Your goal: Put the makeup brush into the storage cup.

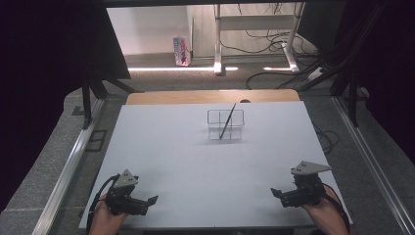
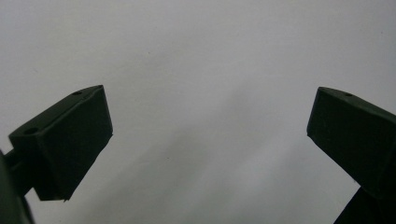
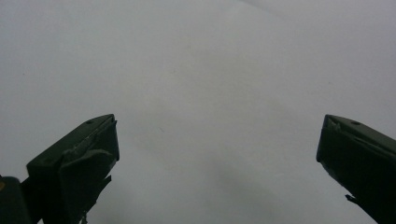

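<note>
White table, clear organizer holding pen, far from both claws

Your table: a white, matte top with rounded corners and a bare wooden strip showing along its far edge. In both gripper views its surface reads as plain pale grey-white with only faint specks. Standing on it, right of centre toward the far edge, you have one clear organizer box with inner dividers. A thin dark pen leans tilted inside it, its upper end rising above the rim toward the far right.
</note>
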### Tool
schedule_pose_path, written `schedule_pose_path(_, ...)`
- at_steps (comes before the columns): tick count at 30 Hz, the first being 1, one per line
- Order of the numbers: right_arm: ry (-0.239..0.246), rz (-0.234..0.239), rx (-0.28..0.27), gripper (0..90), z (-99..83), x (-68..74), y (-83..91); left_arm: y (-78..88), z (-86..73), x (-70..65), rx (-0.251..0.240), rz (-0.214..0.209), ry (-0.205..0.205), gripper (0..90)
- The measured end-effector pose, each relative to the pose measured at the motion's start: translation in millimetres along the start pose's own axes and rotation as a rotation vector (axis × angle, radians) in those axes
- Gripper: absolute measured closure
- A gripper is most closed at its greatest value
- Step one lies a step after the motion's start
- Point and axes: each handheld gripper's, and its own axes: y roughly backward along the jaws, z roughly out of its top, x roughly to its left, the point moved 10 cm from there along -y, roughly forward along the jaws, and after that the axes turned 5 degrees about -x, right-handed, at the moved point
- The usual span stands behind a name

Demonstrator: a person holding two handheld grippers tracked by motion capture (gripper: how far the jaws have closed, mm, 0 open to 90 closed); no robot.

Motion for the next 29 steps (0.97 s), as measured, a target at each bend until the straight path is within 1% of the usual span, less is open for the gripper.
schedule_pose_path(13, -0.016, -0.045, 0.012, 0.0, -14.1, -7.9, 11.7, -0.1, -0.1, -0.1, 0.003, 0.0, -0.001, 0.8)
schedule_pose_path(23, -0.043, -0.067, 0.028, 0.0, -26.8, -14.9, 18.7, -0.1, -0.3, 0.0, 0.002, -0.001, 0.001, 0.8)
schedule_pose_path(29, -0.048, -0.073, 0.027, 0.0, -28.2, -16.0, 20.0, -0.5, 0.8, 0.0, 0.0, -0.003, 0.0, 0.8)
